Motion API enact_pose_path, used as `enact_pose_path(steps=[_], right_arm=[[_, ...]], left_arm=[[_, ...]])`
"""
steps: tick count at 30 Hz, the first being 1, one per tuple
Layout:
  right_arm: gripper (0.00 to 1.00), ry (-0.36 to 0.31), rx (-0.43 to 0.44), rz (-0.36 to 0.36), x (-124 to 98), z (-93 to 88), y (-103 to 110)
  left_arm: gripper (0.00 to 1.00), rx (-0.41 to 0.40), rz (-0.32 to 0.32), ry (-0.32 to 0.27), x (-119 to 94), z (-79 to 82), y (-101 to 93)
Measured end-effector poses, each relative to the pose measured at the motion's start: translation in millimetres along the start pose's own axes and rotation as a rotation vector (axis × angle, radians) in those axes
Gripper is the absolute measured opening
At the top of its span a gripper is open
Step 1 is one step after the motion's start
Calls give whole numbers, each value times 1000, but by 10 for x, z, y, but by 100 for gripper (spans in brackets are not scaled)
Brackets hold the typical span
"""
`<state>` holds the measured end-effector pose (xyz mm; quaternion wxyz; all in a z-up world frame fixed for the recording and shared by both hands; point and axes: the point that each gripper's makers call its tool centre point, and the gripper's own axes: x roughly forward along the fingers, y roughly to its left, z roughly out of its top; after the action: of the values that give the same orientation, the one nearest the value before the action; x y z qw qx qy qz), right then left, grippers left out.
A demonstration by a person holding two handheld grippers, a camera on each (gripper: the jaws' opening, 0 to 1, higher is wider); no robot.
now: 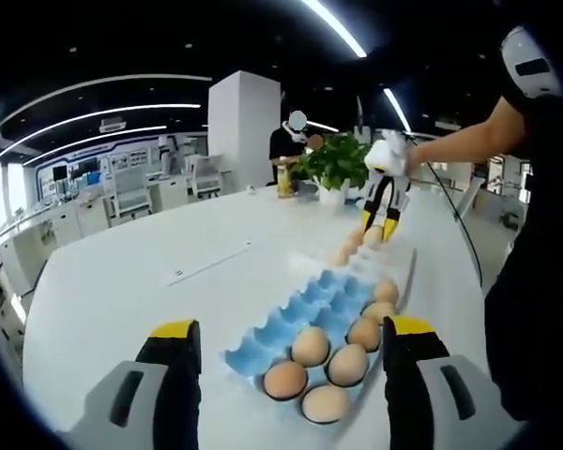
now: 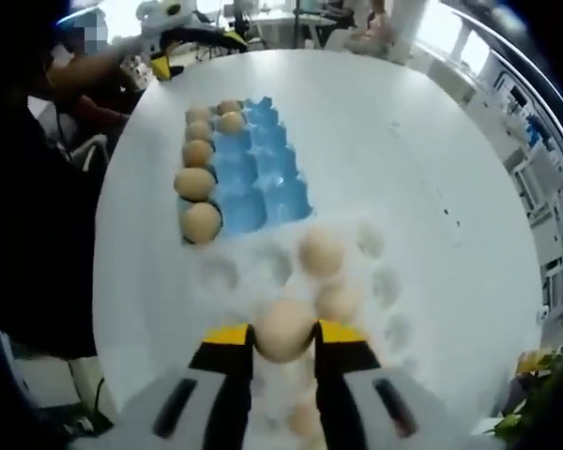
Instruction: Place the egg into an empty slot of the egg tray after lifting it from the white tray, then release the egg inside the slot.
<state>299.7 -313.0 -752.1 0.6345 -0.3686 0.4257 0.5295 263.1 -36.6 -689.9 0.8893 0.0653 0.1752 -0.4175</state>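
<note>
My right gripper [image 2: 283, 335] is shut on a tan egg [image 2: 283, 328] over the white tray [image 2: 216, 274], which also holds two more eggs [image 2: 321, 251]. Beyond it lies the blue egg tray [image 2: 263, 173], with several eggs [image 2: 195, 184] along its left side and empty slots on the right. In the left gripper view the blue egg tray [image 1: 296, 309] lies just ahead, with several eggs [image 1: 310, 345] at its near end. My left gripper [image 1: 291, 328] stands open over the table. Farther off, the right gripper [image 1: 377, 225] holds the egg [image 1: 373, 235] above the white tray [image 1: 408, 272].
Both trays rest on a large white table [image 1: 169, 272]. A potted green plant [image 1: 336, 161] stands at its far side, with a person [image 1: 286, 145] behind it. A person's arm [image 1: 460, 141] and dark clothing border the table on the right.
</note>
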Motion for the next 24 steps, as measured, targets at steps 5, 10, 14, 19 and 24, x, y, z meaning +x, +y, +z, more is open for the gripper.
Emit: enact_pose_path(steps=[5,10,14,19,24], right_arm=[[25,-32,-35,16,65,221,44],[25,-57,-59,30,129,409,79],[25,-69,-77,39,170,521,114],[25,-80,-91,48,203,622,144],[25,-90,-108,58,235,732,171]], left_arm=[[80,-1,-2,1,-5,-3,-3],[80,-2,3,-1,-15,-5,12],[80,-3,4,0,-23,-14,13],[79,-2,4,4,-29,-26,14],[80,-3,6,-1,-22,-17,19]])
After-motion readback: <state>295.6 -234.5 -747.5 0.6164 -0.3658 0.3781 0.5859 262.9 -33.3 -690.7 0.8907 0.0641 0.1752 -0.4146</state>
